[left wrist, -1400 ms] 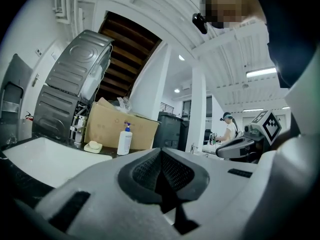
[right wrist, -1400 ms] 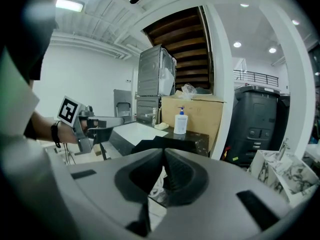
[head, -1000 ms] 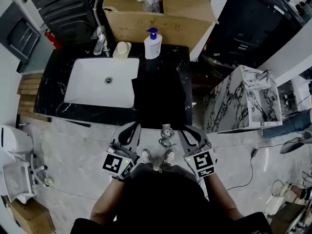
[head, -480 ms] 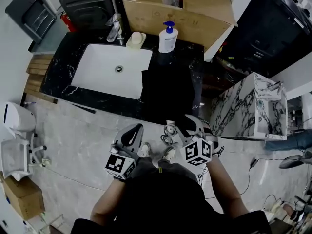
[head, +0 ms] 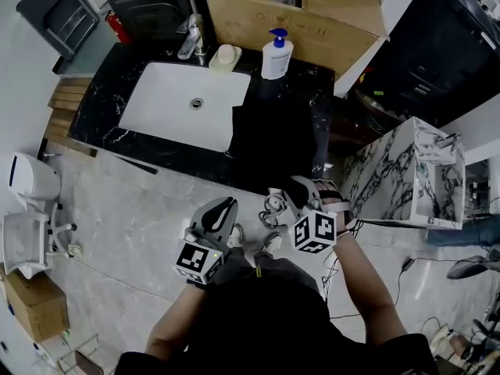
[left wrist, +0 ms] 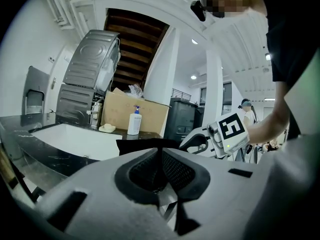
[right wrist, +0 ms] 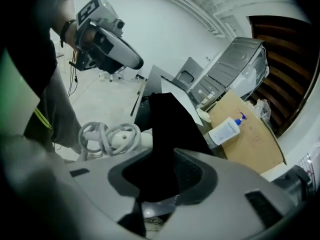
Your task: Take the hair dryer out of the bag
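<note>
Grey floor (head: 133, 225); white hair dryer (right wrist: 131, 140), coiled cord (right wrist: 97, 134)

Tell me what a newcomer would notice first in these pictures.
The bright white sink set in the black marble counter stands out at the head view's upper left. Right of it a black bag lies across the counter to its front edge, and at its lower end shows the white hair dryer with its coiled grey cord.

Black bag (head: 273, 143); white sink (head: 156, 119); black marbled counter (head: 98, 123).
</note>
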